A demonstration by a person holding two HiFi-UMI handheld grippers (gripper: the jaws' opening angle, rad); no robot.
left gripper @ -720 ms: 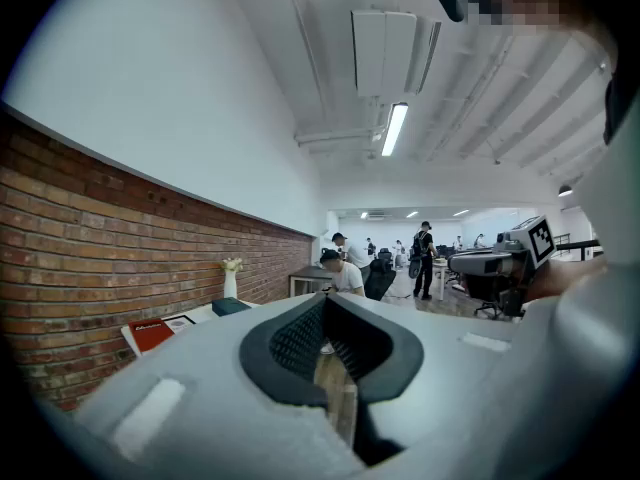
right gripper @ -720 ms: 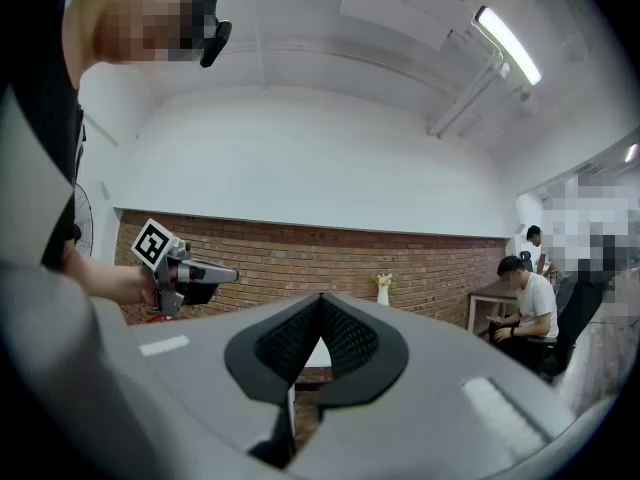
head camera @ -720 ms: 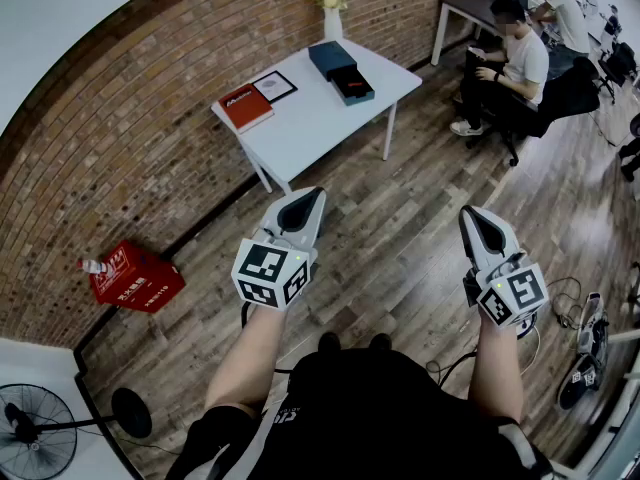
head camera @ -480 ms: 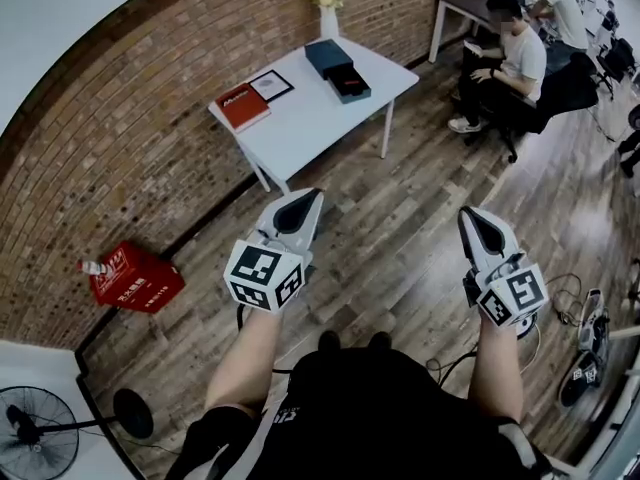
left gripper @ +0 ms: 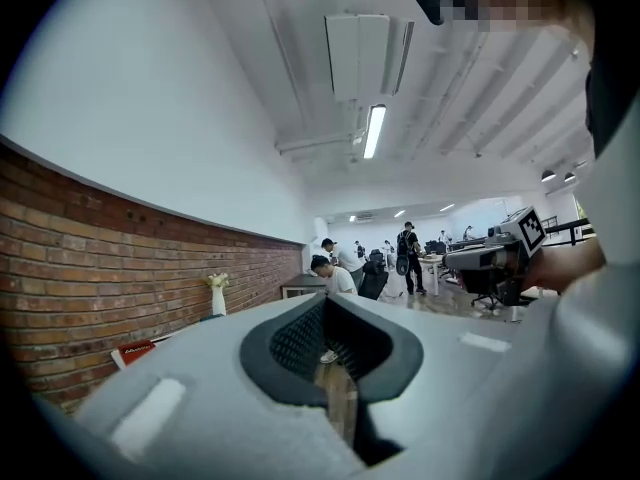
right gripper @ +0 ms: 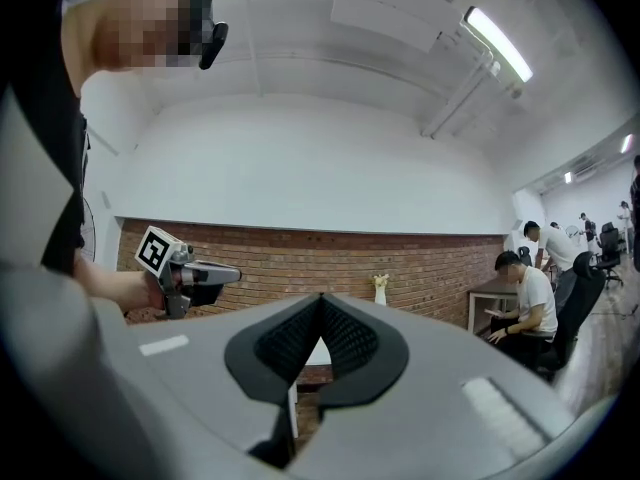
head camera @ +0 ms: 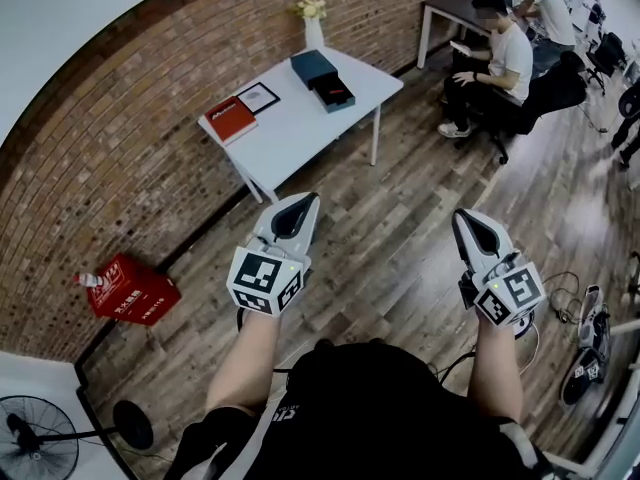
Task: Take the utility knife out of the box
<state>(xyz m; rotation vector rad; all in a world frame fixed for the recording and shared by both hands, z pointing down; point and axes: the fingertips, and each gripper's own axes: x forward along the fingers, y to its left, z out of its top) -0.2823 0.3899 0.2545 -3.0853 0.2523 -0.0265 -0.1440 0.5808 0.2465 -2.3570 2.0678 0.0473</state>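
Left gripper (head camera: pixel 300 204) and right gripper (head camera: pixel 466 219), jaws pressed together empty, hover above brown wooden plank floor (head camera: pixel 400 238), well apart from the white table (head camera: pixel 290 128) bearing a dark-blue rectangular box (head camera: pixel 320 71).

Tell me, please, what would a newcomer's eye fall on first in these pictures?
First the left gripper and right gripper low in the head view, held side by side over the wooden floor, jaws together and empty. Beyond them, a white table by the brick wall carries a blue box and a red book. A red crate sits on the floor at far left.
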